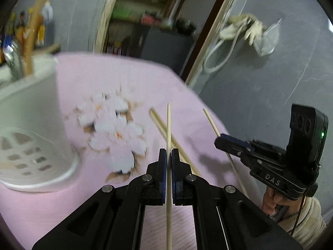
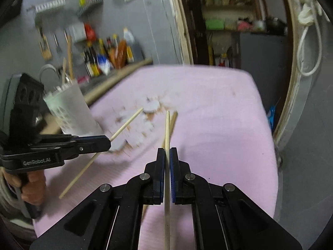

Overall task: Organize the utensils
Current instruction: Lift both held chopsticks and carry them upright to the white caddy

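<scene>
Midway through sorting: left gripper (image 1: 169, 156) and right gripper (image 2: 167, 156) each clamped on 1 chopstick (image 1: 168, 125), 1 loose chopstick (image 1: 160, 123) left on pink cloth (image 1: 124, 79), white holder (image 1: 31, 104) waiting nearby.

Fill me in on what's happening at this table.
A person is sorting utensils with a handheld gripper in each hand. The left gripper has its jaws shut on one chopstick, and the right gripper is shut on another chopstick. Both sticks are held above the pink tablecloth. A third chopstick lies loose on the cloth. The white utensil holder, already holding a few utensils, stands to the left.
</scene>
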Demonstrator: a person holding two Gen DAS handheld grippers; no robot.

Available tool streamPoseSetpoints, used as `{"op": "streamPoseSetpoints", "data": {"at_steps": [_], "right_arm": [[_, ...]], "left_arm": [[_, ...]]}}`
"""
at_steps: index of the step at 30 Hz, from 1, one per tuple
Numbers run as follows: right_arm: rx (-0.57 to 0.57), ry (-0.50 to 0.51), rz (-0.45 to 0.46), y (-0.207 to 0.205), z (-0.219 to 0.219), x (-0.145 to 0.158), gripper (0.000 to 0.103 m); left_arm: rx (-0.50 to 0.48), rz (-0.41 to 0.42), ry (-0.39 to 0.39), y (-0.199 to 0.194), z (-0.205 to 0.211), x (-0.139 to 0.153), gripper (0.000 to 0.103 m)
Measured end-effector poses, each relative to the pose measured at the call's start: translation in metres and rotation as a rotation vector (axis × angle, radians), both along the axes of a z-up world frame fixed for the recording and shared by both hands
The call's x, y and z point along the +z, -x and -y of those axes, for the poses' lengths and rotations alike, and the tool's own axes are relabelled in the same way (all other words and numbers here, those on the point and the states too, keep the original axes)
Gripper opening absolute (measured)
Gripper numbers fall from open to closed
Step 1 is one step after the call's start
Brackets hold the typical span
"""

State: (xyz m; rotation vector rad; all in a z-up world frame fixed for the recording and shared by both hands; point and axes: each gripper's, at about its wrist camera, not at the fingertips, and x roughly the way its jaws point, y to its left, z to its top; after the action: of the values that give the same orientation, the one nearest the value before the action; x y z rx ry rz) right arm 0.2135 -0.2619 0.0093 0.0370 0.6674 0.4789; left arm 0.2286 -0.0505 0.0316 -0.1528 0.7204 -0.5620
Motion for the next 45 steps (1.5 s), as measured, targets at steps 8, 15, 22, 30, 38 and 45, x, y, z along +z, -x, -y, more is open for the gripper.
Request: {"op": "streamPoseSetpoints", "data": {"at_steps": [8,15,22,30,38,45], "right_arm": [[-0.026,-0.090,0.326,0.045,-0.016,0.040,0.002],[0.033,-0.191,0.507,0.055,-0.048,0.079,0.003],[0.085,-0.341,0.599,0.038,-0.083,0.112,0.003],[0.079,-0.485,0.662,0.010,-0.125,0.133,0.003],[0.019,-0.467,0.746,0.001,-0.155,0.132,0.003],[-0.023,-0.516,0.751,-0.013,-0.165,0.118,0.003]], "left_arm": [[0.106,0.269,0.039,0.034,-0.016,0.034,0.002],[0.196,0.415,0.095,0.048,-0.046,0.064,0.002],[0.295,0.536,0.113,0.050,-0.091,0.093,0.002],[0.447,0.608,0.178,0.033,-0.163,0.116,0.002],[0.562,0.673,0.167,0.023,-0.202,0.119,0.002],[0.611,0.675,0.282,0.016,-0.236,0.104,0.002]]}}
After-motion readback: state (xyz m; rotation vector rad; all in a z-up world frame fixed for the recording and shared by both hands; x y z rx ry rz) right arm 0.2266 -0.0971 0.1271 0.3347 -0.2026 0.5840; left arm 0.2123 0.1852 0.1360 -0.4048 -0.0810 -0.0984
